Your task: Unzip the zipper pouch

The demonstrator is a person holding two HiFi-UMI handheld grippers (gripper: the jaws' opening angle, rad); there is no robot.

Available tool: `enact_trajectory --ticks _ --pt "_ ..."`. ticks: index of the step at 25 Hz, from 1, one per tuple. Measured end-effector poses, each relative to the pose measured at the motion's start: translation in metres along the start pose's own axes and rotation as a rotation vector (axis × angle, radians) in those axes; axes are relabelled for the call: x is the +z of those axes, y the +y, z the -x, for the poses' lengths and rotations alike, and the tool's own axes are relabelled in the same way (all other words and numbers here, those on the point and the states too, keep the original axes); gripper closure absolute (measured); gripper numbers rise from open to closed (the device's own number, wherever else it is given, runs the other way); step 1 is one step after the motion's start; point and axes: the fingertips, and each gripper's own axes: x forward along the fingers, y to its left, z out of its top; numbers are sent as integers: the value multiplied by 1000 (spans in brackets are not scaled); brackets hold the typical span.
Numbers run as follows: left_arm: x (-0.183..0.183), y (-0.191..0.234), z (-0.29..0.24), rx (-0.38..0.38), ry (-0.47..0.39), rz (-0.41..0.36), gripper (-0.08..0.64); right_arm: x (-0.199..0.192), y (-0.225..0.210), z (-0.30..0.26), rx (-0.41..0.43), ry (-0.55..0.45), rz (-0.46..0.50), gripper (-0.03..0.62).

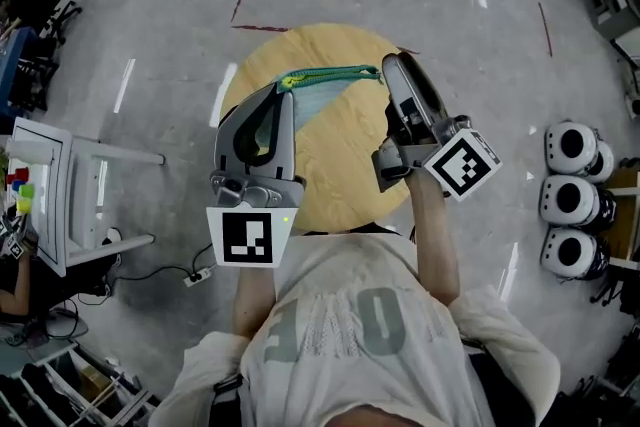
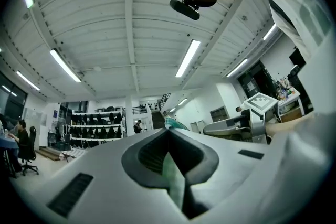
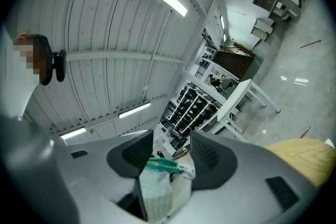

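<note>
The left tool (image 1: 284, 87) clamps one end of the green zipper pouch (image 1: 325, 78) above the tabletop (image 1: 345, 165). The right tool (image 1: 386, 67) stands open around the other end. Held at one end only, the pouch may sag, so the right tool could close on fabric and miss the pull.

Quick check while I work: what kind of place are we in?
Probably a large lab or workshop hall: bare concrete floor with tape marks, storage racks of dark gear, long ceiling strip lights, and a small round wooden table as the workstation.
</note>
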Motion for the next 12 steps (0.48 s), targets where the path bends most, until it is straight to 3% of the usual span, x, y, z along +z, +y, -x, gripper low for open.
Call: enact_trajectory --ticks 4,12 --pt "-23 -17 -14 -67 28 113 534 12 -4 16 -39 -32 49 382" --pt "-77 -63 -38 -189 120 337 534 26 -32 55 -131 -86 46 382"
